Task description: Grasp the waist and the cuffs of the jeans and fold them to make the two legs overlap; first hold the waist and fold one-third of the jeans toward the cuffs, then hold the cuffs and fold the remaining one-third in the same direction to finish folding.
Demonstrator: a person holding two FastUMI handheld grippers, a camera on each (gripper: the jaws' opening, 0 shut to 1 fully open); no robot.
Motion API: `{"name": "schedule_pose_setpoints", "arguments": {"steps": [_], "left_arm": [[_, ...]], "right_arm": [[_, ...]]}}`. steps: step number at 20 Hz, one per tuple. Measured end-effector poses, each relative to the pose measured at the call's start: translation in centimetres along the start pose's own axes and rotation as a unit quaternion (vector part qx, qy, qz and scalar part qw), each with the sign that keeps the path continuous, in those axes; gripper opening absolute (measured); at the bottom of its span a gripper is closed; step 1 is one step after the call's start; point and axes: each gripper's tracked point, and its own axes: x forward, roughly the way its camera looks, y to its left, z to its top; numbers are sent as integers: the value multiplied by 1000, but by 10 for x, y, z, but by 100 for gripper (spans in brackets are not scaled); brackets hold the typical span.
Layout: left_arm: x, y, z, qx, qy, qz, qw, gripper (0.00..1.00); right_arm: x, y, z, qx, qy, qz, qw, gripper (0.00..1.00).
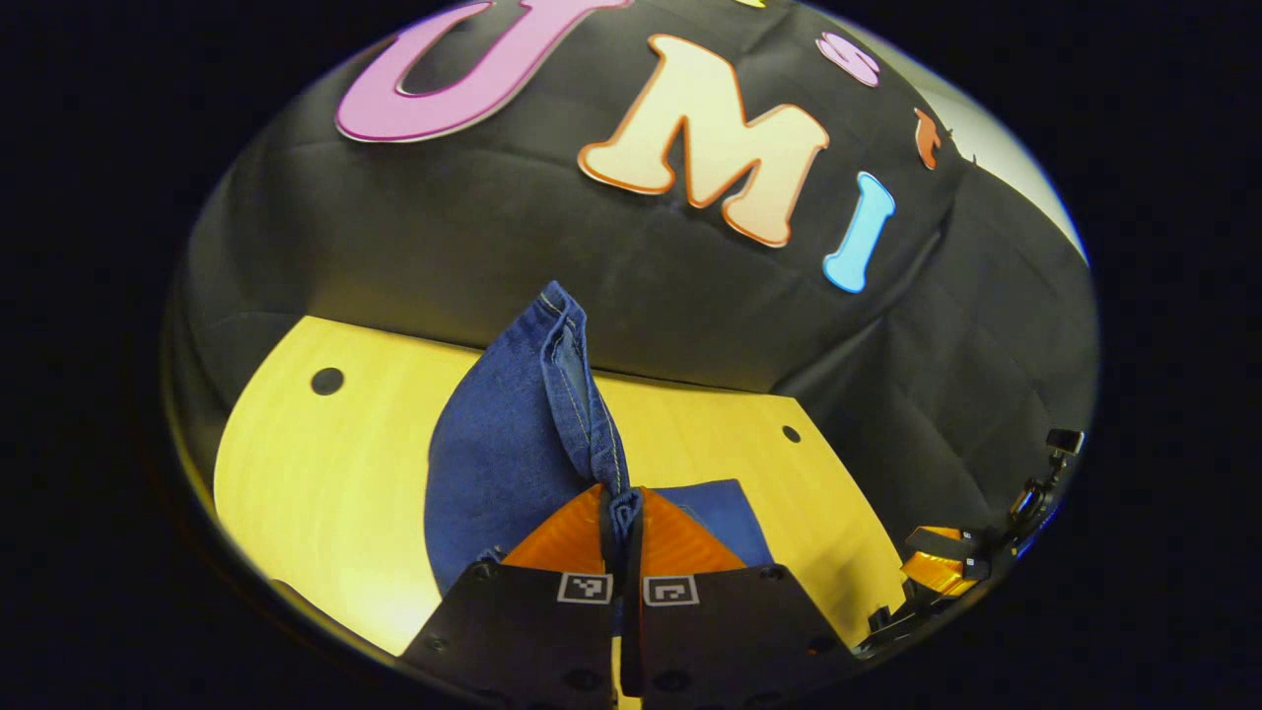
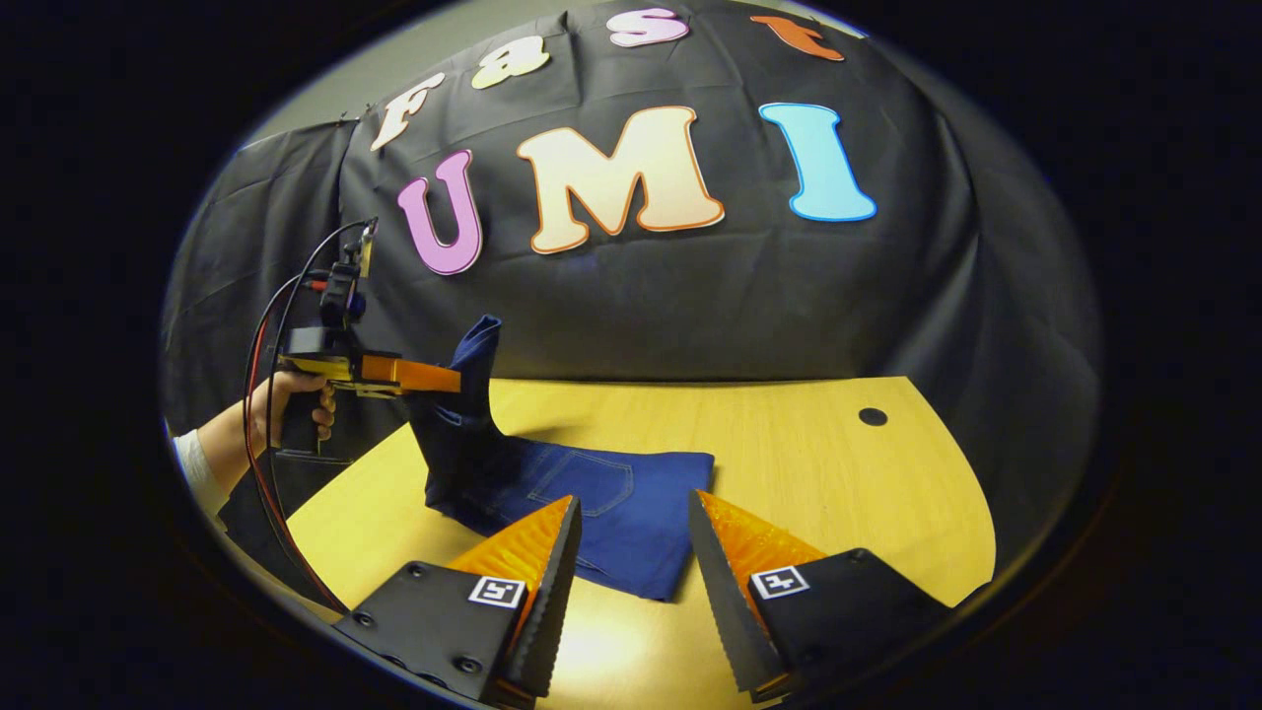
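- My left gripper (image 1: 621, 513) is clamped on a hemmed edge of the jeans (image 1: 513, 444), both fingers pressing the denim, which stands up in a peak above them.
- From the right gripper view, my left hand (image 2: 291, 399) holds that gripper level, above the near left corner of the table (image 2: 838, 463).
- The rest of the jeans lie folded flat on the tabletop.
- My right gripper (image 2: 631, 518) hovers over the table with its fingers spread apart, holding nothing, just short of the folded denim.

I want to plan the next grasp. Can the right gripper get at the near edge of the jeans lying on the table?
Probably yes. The right gripper is open, and the jeans lie flat just ahead with nothing between; the left gripper holds the raised end off to one side.
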Motion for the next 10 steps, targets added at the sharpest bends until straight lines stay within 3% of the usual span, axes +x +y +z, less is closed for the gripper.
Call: {"name": "schedule_pose_setpoints", "arguments": {"steps": [5, 10], "left_arm": [[42, -32, -31, 34, 36, 7, 999, 0], [66, -45, -67, 49, 48, 44, 997, 0]], "right_arm": [[-14, -22, -10, 0, 13, -8, 1000, 68], [-22, -38, -9, -13, 17, -2, 1000, 68]]}}
